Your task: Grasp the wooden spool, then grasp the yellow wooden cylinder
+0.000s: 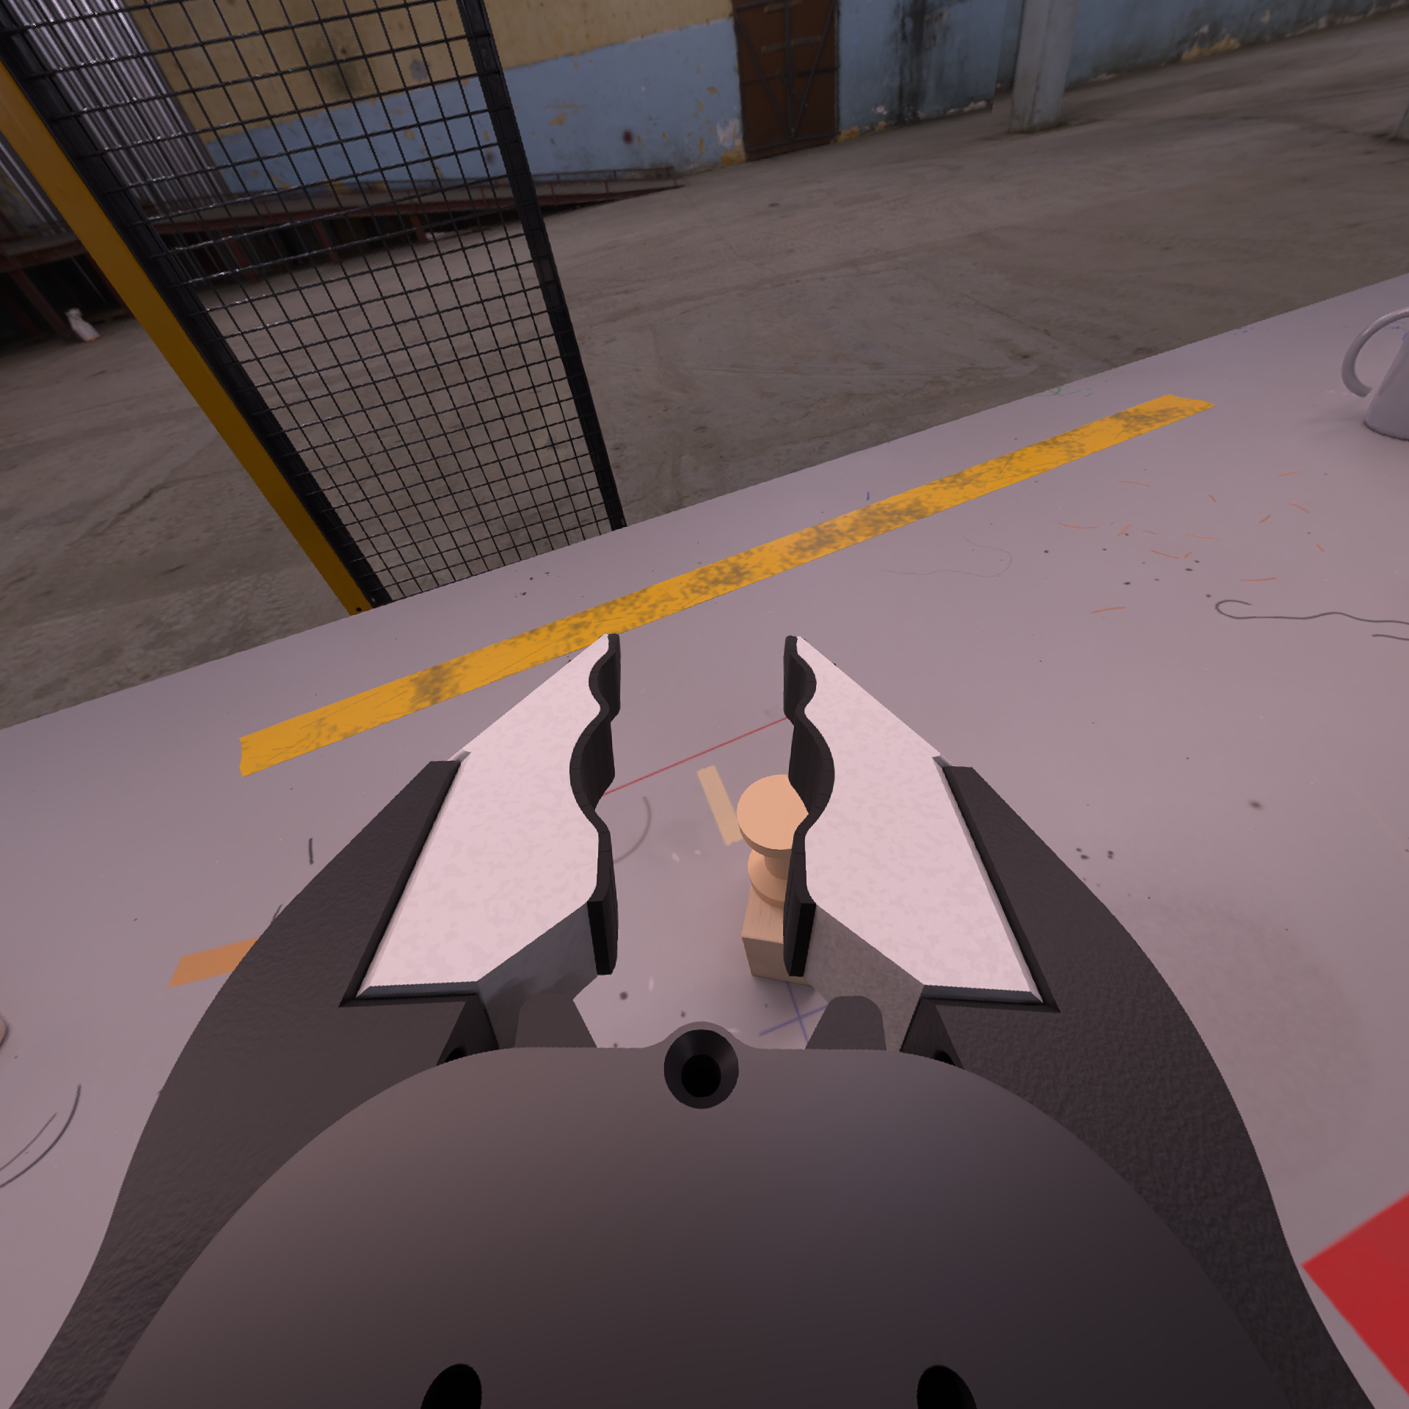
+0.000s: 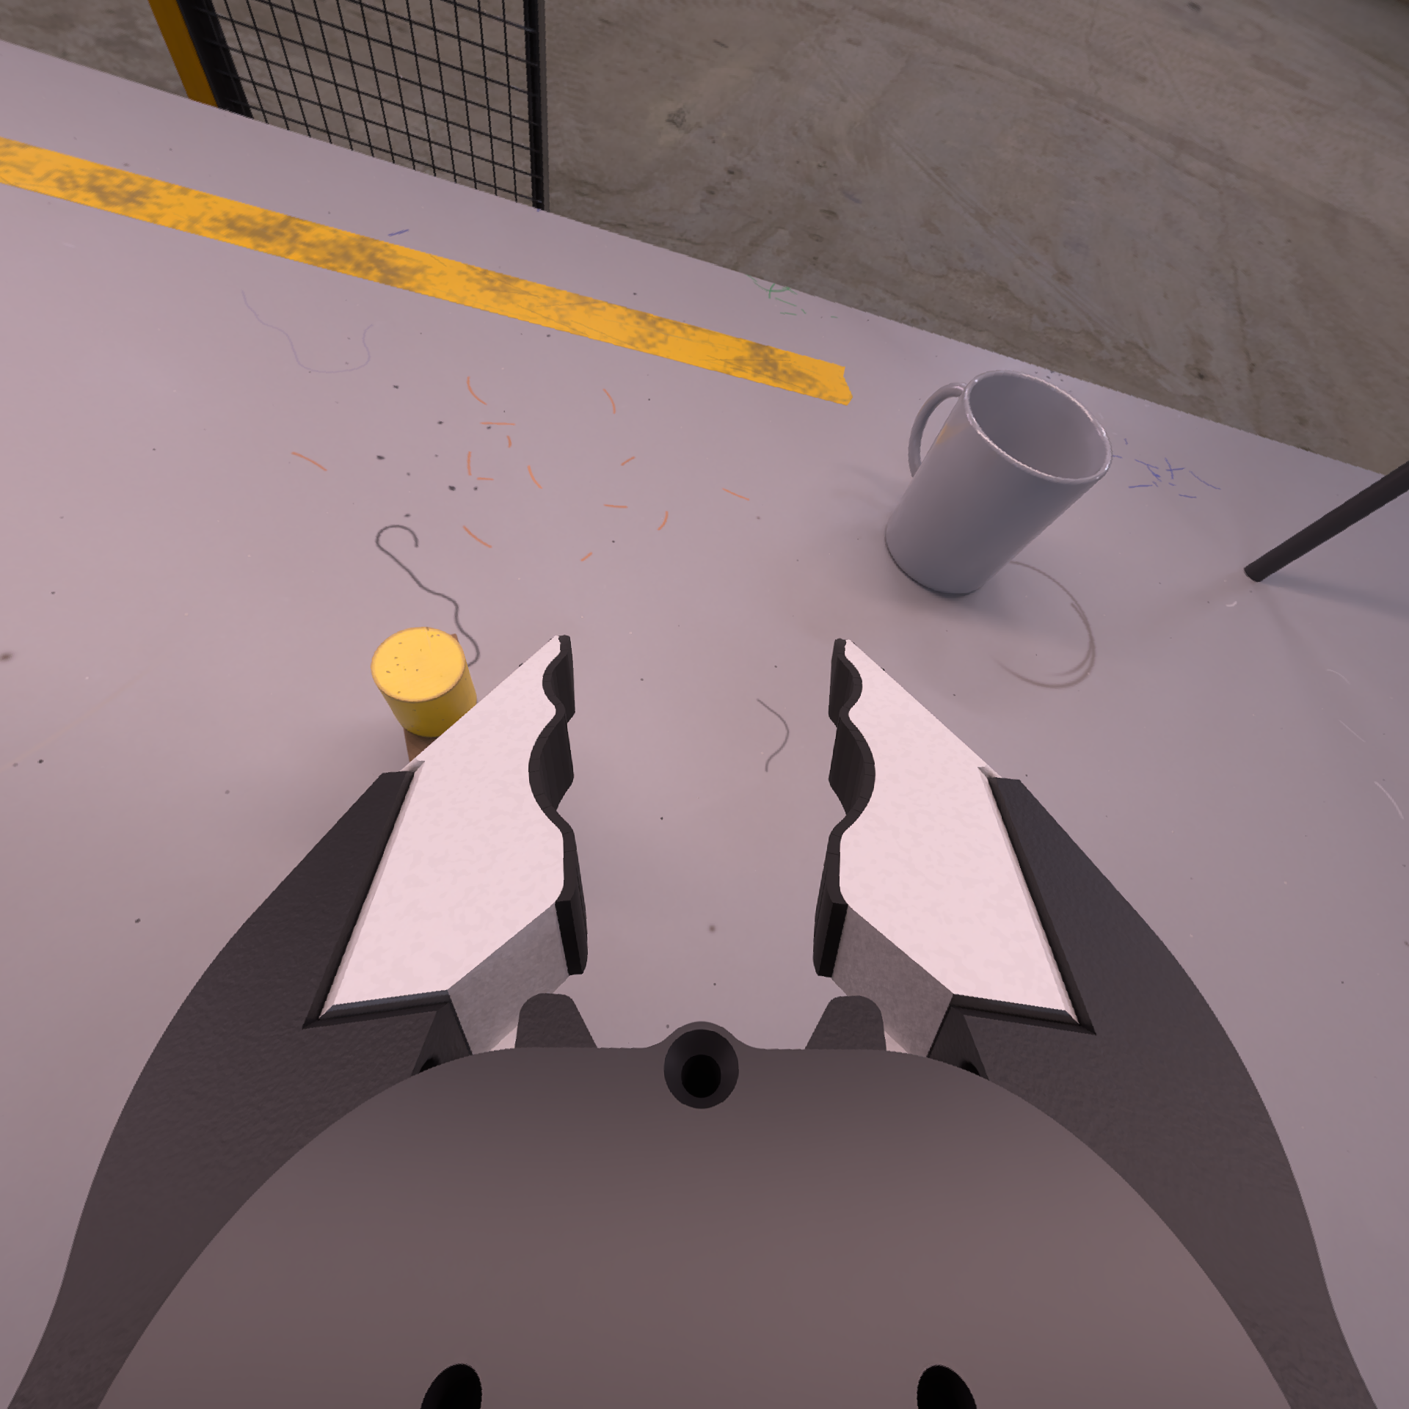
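Note:
In the left wrist view a pale wooden spool (image 1: 768, 861) stands upright on the grey table (image 1: 1067, 724), between my left gripper's fingers and close against the right finger (image 1: 877, 831). My left gripper (image 1: 701, 648) is open around it, with a gap on the left side. In the right wrist view a yellow wooden cylinder (image 2: 421, 680) stands upright just outside the left finger (image 2: 473, 823). My right gripper (image 2: 701, 648) is open and empty, with only bare table (image 2: 229, 534) between its fingers.
A grey mug (image 2: 991, 488) stands at the right near the far table edge; its handle shows in the left wrist view (image 1: 1372, 373). A yellow tape strip (image 1: 686, 587) runs along the far edge. A black mesh fence (image 1: 343, 267) stands beyond. A dark rod (image 2: 1327, 526) touches down at right.

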Tool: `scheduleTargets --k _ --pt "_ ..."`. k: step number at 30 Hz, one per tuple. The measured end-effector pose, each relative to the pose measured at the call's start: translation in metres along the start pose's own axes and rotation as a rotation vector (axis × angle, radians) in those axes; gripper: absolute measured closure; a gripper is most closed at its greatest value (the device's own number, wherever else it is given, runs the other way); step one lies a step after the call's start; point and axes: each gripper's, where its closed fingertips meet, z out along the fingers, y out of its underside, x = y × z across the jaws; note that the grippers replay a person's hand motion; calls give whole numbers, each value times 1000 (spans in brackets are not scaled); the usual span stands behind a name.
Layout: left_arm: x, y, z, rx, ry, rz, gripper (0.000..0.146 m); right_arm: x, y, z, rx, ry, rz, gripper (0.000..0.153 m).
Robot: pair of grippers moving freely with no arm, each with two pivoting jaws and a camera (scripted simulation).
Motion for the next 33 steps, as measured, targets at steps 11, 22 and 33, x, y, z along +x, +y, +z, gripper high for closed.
scheduleTargets --k 11,22,33 --pt "11 14 3 -86 114 -14 52 -16 1 8 -21 -45 -28 79" --pt "28 58 21 -306 170 117 42 -65 -4 28 0 -210 -80 52" --pt "39 115 53 -519 202 110 75 -93 38 61 -252 -236 -171 79"
